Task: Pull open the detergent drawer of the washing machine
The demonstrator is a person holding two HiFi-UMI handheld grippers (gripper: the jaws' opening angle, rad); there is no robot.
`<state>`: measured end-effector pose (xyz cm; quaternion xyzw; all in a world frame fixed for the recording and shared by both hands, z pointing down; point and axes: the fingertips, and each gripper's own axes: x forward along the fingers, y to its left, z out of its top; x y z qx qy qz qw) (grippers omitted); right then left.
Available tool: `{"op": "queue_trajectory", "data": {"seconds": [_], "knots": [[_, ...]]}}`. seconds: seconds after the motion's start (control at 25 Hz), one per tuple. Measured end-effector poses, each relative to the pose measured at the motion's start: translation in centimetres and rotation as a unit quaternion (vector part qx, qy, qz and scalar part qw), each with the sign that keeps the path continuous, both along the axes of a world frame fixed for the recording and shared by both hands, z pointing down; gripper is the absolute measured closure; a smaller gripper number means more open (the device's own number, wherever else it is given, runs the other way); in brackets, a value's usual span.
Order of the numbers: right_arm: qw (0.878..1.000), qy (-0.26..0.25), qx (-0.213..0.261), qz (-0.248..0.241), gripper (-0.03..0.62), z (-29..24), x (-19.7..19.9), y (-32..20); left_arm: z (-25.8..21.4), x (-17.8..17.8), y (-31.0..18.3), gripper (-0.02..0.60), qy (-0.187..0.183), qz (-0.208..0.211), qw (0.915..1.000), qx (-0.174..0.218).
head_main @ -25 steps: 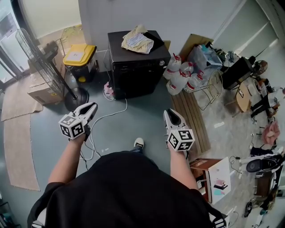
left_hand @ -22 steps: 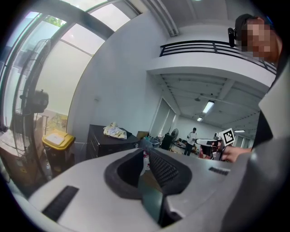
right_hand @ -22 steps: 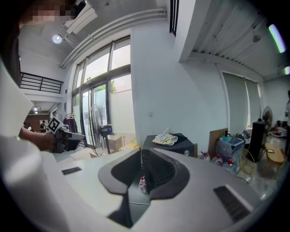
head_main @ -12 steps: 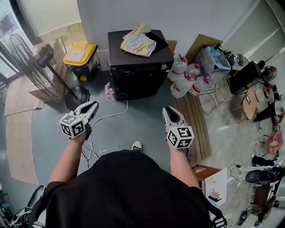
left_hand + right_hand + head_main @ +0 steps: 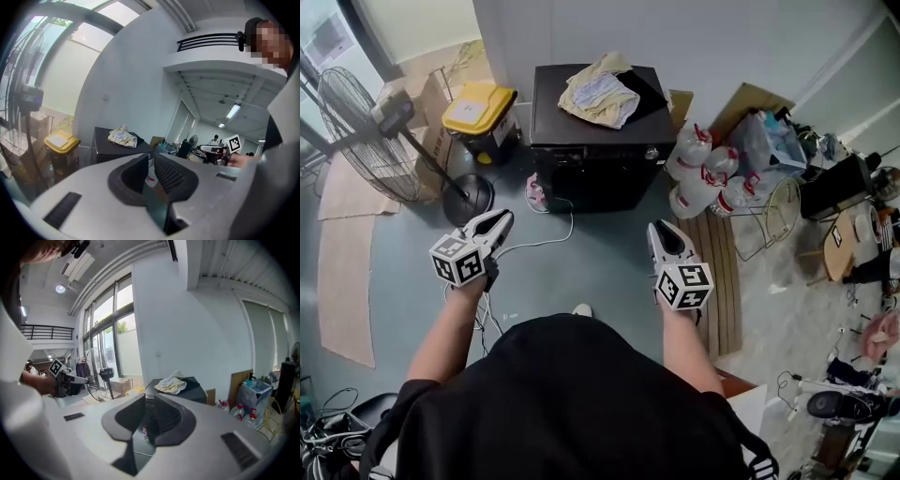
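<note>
Holding left tongs [image 5: 506, 217] and right tongs [image 5: 660, 229] shut, gripping nothing, well short of washing machine [image 5: 595, 141] at 12 o'clock. Close in, open one pair, pinch the drawer front, pull straight back. Can't make out detergent drawer: dark, foreshortened front, cloth [image 5: 600, 92] on top.

The washing machine [image 5: 595, 155] has a dark, smooth casing with a dull sheen, and the cloth [image 5: 600, 94] on it is soft and crumpled. The floor [image 5: 581, 272] is smooth and matt. The jugs [image 5: 703, 169] are translucent plastic, the fan [image 5: 352, 117] grille is thin metal wire, and the slatted boards [image 5: 722, 272] are bare wood.
</note>
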<state>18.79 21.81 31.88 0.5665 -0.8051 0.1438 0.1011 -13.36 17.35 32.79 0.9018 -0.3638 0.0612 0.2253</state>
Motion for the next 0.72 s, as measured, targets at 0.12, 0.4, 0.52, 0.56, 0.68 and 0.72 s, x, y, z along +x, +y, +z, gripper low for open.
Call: {"op": "queue_trajectory", "data": {"seconds": [0.12, 0.4, 0.52, 0.56, 0.68, 0.72], "knots": [[1.0, 0.0, -0.001, -0.013, 0.534, 0.5, 1.1, -1.8, 0.2, 1.5, -0.7, 0.534, 0.0, -0.006, 1.0, -0.002], [1.0, -0.015, -0.008, -0.022, 0.534, 1.4, 1.3, -3.1, 1.2, 2.9, -1.6, 0.534, -0.01, -0.003, 0.9998, -0.015], [0.999, -0.015, -0.02, -0.019, 0.534, 2.5, 1.6, -3.8, 1.6, 3.0, -2.6, 0.534, -0.011, -0.002, 0.9998, -0.018], [0.999, -0.015, -0.023, -0.018, 0.534, 2.7, 1.6, -4.0, 1.8, 3.0, -3.0, 0.534, -0.011, -0.001, 0.9998, -0.019], [1.0, -0.01, -0.022, -0.016, 0.534, 2.6, 1.2, -4.7, 2.5, 2.7, -3.9, 0.534, -0.007, 0.003, 0.9997, -0.023], [1.0, -0.007, -0.021, -0.015, 0.534, 2.5, 1.0, -5.0, 2.7, 2.6, -4.3, 0.534, -0.005, 0.005, 0.9997, -0.024]]}}
